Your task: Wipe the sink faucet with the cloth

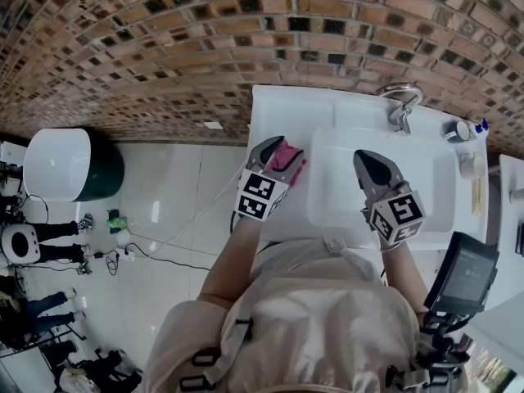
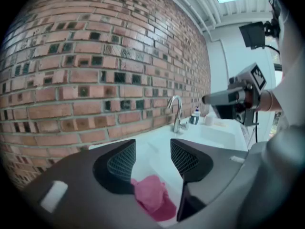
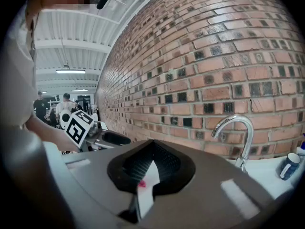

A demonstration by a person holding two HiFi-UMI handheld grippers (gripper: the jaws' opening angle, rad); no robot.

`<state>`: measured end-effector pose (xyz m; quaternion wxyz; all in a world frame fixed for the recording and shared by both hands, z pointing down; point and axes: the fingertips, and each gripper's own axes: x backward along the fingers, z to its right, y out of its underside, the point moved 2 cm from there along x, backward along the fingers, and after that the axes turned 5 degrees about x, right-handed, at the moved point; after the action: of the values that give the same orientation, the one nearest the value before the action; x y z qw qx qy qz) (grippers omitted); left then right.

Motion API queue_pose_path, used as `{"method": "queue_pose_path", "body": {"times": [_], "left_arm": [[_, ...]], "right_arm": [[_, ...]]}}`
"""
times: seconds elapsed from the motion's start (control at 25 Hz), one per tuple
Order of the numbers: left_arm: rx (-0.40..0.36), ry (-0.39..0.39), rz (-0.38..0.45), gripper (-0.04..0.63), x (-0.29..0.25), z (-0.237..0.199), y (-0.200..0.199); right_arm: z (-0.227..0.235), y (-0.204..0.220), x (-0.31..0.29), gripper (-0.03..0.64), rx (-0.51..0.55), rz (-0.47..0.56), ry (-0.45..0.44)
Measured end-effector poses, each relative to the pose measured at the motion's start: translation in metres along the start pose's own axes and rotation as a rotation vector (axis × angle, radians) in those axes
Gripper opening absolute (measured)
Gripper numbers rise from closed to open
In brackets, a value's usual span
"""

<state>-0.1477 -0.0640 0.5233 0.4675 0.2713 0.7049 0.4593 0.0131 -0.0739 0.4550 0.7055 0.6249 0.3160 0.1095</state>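
Where the left gripper (image 1: 273, 143) (image 2: 152, 145) reaches the white sink's (image 1: 278, 105) left-hand ledge, a crumpled pink cloth (image 1: 288, 160) (image 2: 151, 197) lies just under and slightly right of its tips. Seen along that gripper, the cloth sits low in the gap between the two jaws, closer to their roots than to the tips. The jaws stand about half apart. Their meshed pads face each other across bare white and do not press on the cloth. Whether the left jaw's lower edge brushes the cloth I cannot tell.

The cloth is bunched into a lump, so it has no clear end or direction.

The curved chrome faucet (image 1: 401, 105) (image 2: 175, 112) (image 3: 238, 137) is ahead and to the right of the left gripper, well apart from it. It stands upright at the back of the sink against the red-brown brick wall (image 1: 164, 39). Its neck arches over so the spout comes down toward the basin.

The right gripper (image 1: 361, 155) (image 3: 152, 143) (image 2: 206, 99) hangs over the basin to the right of the left one. The faucet is ahead of it and a little to its right, not touching. Its jaws are closed tip to tip with nothing caught between them.

A small blue cup (image 3: 289, 166) stands on the ledge beyond the faucet.
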Motion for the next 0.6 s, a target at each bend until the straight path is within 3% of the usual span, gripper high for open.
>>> {"method": "queue_pose_path", "body": {"times": [0.12,0.2,0.4,0.6], "left_arm": [[-0.063,-0.051,-0.155,0.227,-0.016,-0.019,0.043],[-0.059,-0.059,-0.231,0.252,-0.027,-0.026,0.072],[-0.028,-0.058,-0.346,0.282,-0.046,-0.035,0.116],[-0.072,-0.049,-0.466,0.331,-0.064,-0.036,0.144]], "right_arm": [[0.000,0.008,-0.006,-0.008,-0.009,-0.022,0.001],[0.000,0.013,-0.008,-0.008,-0.014,-0.036,-0.001],[0.005,0.024,-0.007,-0.008,-0.033,-0.066,-0.005],[0.008,0.041,-0.010,-0.008,-0.068,-0.097,-0.013]]}}
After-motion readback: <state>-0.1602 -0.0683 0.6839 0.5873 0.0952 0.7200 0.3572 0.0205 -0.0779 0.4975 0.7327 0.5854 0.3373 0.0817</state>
